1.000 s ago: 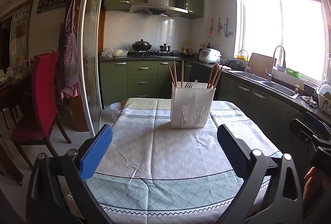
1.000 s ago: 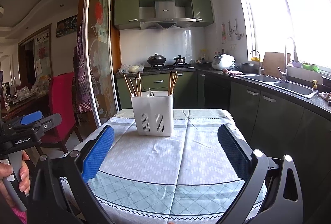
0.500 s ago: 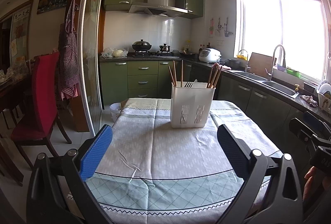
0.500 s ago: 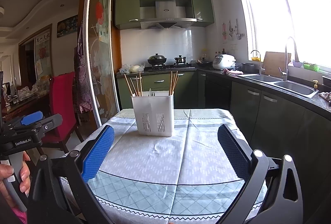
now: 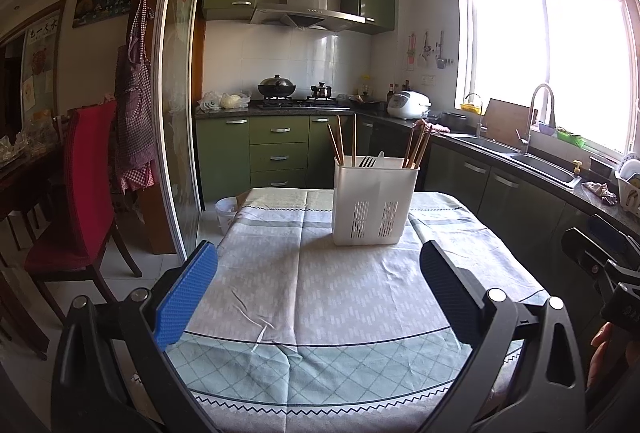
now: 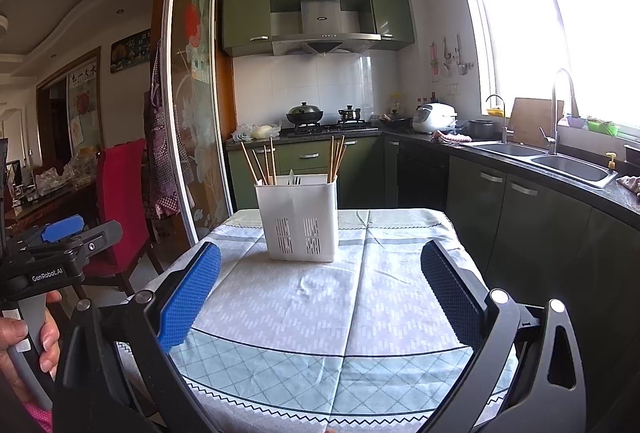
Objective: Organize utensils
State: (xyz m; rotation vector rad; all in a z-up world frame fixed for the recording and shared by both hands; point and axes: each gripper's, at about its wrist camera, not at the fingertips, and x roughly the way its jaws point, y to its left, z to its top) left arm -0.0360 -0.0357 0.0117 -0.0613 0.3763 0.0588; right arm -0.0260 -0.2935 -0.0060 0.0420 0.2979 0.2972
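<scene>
A white slotted utensil holder (image 5: 374,202) stands upright toward the far end of the cloth-covered table (image 5: 320,297); it also shows in the right wrist view (image 6: 298,219). Wooden chopsticks (image 5: 340,143) stick up from its left and right compartments (image 6: 335,158), and a fork and spoon tip (image 5: 370,161) from the middle. My left gripper (image 5: 318,265) is open and empty, above the near half of the table. My right gripper (image 6: 320,271) is open and empty too, level with it on the right.
A red chair (image 5: 86,169) and a glass sliding door (image 5: 180,113) stand left of the table. Green cabinets with a stove (image 5: 296,101) are at the back. A counter with a sink (image 5: 532,161) runs along the right. A small white bin (image 5: 228,211) is on the floor.
</scene>
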